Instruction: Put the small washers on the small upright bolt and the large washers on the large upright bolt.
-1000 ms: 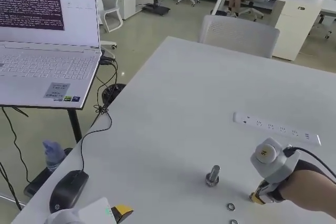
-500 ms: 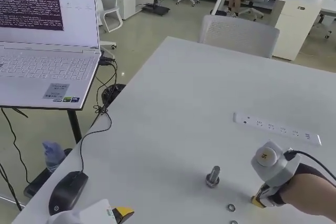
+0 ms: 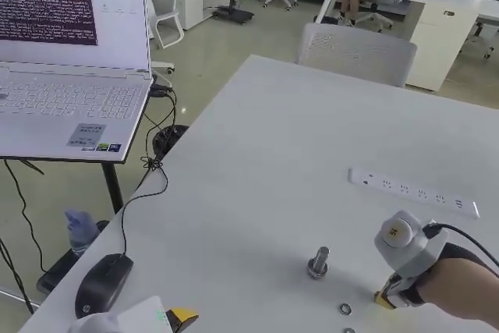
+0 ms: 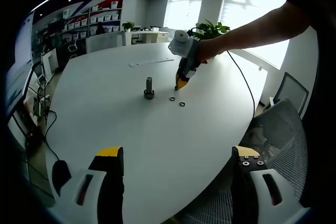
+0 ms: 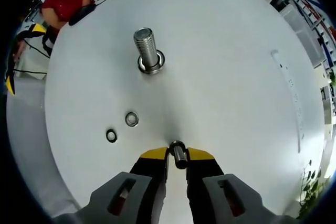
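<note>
Toward the near right of the white table (image 3: 273, 154), the right gripper (image 5: 178, 155) clamps the small bolt (image 5: 177, 148) upright beside two loose washers (image 5: 132, 118), the large bolt (image 5: 148, 51) standing farther left, the left gripper (image 4: 178, 153) hanging open; released tilted, the small bolt may topple.

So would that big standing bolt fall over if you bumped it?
Probably, if hit near the top: the large bolt stands tall on a narrow head. It looks like solid metal, so a light nudge may just slide it on the smooth table. Once down, it would likely roll.
</note>
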`<act>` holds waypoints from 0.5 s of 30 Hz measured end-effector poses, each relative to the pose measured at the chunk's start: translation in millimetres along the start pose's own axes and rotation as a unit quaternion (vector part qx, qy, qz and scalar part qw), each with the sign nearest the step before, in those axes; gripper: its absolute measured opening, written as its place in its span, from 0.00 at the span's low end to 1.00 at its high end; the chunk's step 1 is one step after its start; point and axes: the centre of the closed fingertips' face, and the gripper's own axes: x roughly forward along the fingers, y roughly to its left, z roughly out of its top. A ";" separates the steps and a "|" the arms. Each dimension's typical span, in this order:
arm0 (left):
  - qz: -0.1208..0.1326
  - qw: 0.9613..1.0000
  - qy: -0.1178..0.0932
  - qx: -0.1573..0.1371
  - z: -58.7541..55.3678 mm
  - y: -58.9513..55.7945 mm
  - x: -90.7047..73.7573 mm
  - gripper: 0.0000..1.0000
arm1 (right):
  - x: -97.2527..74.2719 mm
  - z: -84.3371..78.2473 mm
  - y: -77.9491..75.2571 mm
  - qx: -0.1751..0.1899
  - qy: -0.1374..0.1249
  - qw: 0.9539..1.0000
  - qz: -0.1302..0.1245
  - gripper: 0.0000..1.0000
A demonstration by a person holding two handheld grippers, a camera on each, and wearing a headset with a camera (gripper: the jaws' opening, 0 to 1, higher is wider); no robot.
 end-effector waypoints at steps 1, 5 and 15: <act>0.000 1.000 0.000 0.000 0.0 0.0 0.1 0.84 | -0.1 0.0 0.0 0.001 0.000 1.000 0.000 0.14; -0.001 1.000 0.003 0.000 -1.4 -0.9 0.6 0.84 | 0.3 0.0 -0.6 0.001 0.001 1.000 0.001 0.14; 0.000 1.000 0.001 -0.003 -1.3 0.0 0.6 0.83 | 0.3 1.5 -0.7 -0.009 -0.006 1.000 -0.001 0.17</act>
